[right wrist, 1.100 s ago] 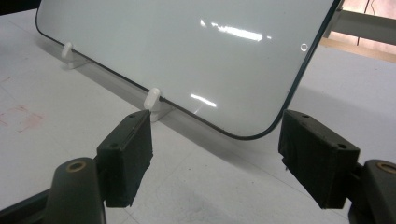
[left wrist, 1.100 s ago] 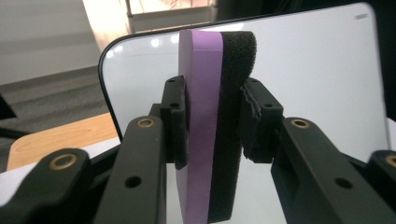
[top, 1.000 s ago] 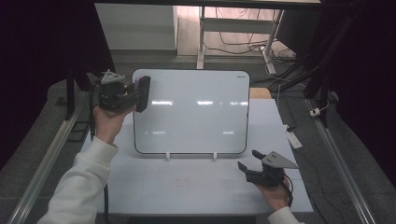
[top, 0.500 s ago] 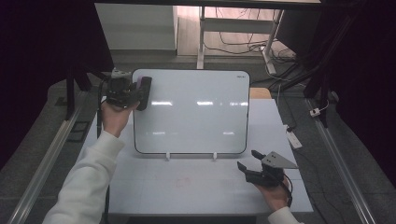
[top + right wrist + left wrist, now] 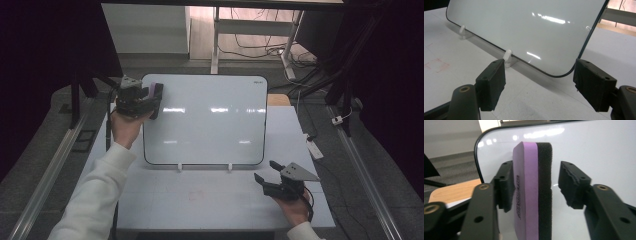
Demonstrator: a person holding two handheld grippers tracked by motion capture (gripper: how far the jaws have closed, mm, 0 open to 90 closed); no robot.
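Observation:
A white board stands tilted on small white feet on the table. A purple eraser with black foam sits at the board's upper left corner. My left gripper is around it. In the left gripper view the eraser stands between the jaws, which have just been opening. A gap shows between the foam and the right pad, so my left gripper is open. My right gripper rests low at the front right, open and empty. Its jaws point at the board's lower corner.
The white table carries a faint red mark in front of the board. The board's feet stick out at its lower edge. A wooden surface lies behind the board, and metal rails run along both sides.
The left hand with the eraser has edged slightly toward the board's top-left corner. The right hand has stayed where it was.

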